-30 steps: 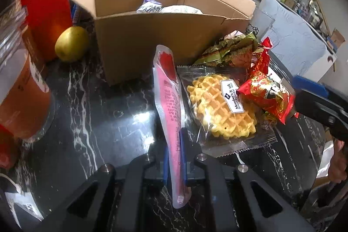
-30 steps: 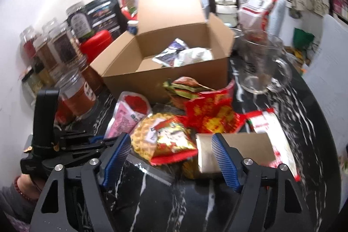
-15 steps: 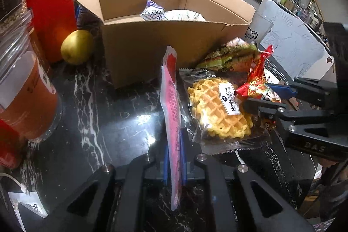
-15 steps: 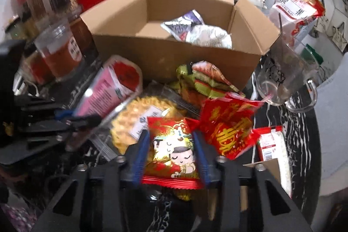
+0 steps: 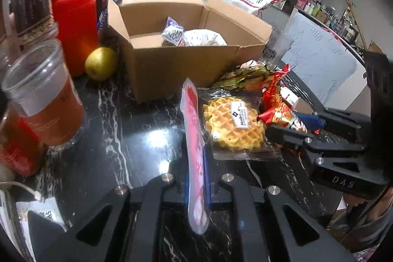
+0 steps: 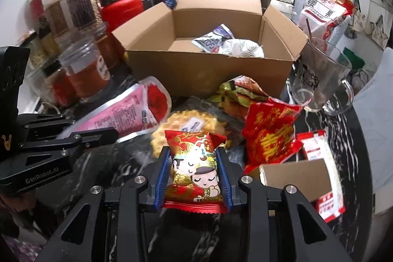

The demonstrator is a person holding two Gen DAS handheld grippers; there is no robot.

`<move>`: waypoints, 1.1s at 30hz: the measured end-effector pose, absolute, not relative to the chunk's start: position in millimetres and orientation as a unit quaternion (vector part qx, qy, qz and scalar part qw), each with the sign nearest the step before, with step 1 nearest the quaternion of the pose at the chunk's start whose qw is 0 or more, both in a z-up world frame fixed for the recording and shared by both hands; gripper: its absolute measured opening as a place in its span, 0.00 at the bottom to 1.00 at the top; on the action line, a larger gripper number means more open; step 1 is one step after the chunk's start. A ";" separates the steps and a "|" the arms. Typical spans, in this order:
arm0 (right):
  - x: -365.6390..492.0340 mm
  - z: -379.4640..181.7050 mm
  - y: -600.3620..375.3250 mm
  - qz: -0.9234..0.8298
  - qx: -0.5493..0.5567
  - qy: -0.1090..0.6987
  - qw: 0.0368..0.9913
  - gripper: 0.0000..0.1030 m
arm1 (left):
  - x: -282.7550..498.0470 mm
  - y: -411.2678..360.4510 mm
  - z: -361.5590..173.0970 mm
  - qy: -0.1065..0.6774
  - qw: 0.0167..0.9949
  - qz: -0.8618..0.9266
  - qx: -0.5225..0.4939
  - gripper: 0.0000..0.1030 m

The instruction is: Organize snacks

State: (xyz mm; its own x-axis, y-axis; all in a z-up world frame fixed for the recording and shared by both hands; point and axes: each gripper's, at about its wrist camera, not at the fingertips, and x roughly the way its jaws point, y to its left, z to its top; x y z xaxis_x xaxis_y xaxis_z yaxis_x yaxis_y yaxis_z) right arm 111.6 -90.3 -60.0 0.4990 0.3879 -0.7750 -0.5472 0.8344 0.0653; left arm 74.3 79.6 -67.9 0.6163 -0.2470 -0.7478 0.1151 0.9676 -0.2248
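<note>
Both hands already carry a snack for the cardboard box ahead of the jaws: left gripper pinching the pink pouch on edge, right gripper just closed on the red cartoon packet

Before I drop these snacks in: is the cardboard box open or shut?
Open. The cardboard box's flaps stand spread, and two white packets show inside it.

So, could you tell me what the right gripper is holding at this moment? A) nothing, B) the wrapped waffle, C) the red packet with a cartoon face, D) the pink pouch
C: in the right wrist view the right gripper has its blue pads pressed on both sides of the red packet with a cartoon face, while the left gripper pinches the pink pouch.
</note>
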 end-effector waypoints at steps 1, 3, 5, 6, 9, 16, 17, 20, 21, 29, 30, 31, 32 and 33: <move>108.1 -58.5 -90.5 0.273 -0.093 0.419 0.861 0.35 | 69.9 79.8 -64.9 0.423 0.897 -0.100 -0.077 0.09; 99.8 -55.9 -92.3 0.276 -0.086 0.415 0.863 0.35 | 61.6 79.5 -59.6 0.416 0.901 -0.096 -0.075 0.09; 92.1 -54.1 -94.2 0.279 -0.079 0.411 0.864 0.35 | 55.7 78.8 -56.4 0.411 0.904 -0.093 -0.074 0.09; 88.9 -53.8 -95.4 0.280 -0.077 0.410 0.865 0.35 | 53.3 78.7 -55.1 0.408 0.905 -0.092 -0.075 0.09; 77.9 -53.6 -99.0 0.284 -0.064 0.409 0.865 0.35 | 47.7 78.3 -53.1 0.404 0.907 -0.088 -0.081 0.09; 60.3 -51.5 -107.4 0.290 -0.050 0.404 0.866 0.35 | 32.1 73.9 -44.0 0.386 0.916 -0.076 -0.079 0.09; 58.6 -50.9 -108.7 0.290 -0.047 0.402 0.867 0.35 | 30.8 73.6 -43.3 0.383 0.917 -0.074 -0.078 0.09; 54.9 -50.5 -109.7 0.292 -0.045 0.400 0.867 0.35 | 30.4 73.1 -44.0 0.379 0.920 -0.069 -0.078 0.09; 54.2 -50.3 -109.5 0.293 -0.045 0.399 0.868 0.35 | 30.2 73.8 -43.6 0.377 0.920 -0.068 -0.081 0.09; 58.4 -41.6 -108.6 0.300 -0.039 0.386 0.872 0.35 | 34.1 77.1 -22.6 0.342 0.935 -0.060 -0.080 0.09; 60.7 -40.0 -108.2 0.300 -0.038 0.384 0.872 0.35 | 36.8 76.9 -22.6 0.341 0.935 -0.060 -0.077 0.09; 62.6 -38.9 -107.6 0.300 -0.037 0.383 0.873 0.35 | 39.4 76.8 -23.4 0.341 0.935 -0.060 -0.076 0.09; 64.7 -37.6 -106.7 0.300 -0.037 0.381 0.874 0.35 | 42.0 76.4 -25.3 0.342 0.935 -0.058 -0.074 0.09; 67.0 -37.0 -106.1 0.301 -0.037 0.380 0.874 0.35 | 45.1 75.8 -28.3 0.346 0.934 -0.058 -0.072 0.09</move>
State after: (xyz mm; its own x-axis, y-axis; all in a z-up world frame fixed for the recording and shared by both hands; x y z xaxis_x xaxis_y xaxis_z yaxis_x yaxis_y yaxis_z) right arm 67.0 -106.1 -37.0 0.5298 0.4972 -0.6870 -0.5536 0.8165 0.1640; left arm 45.1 75.8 -28.3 0.7534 -0.1581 -0.6382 0.0590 0.9830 -0.1739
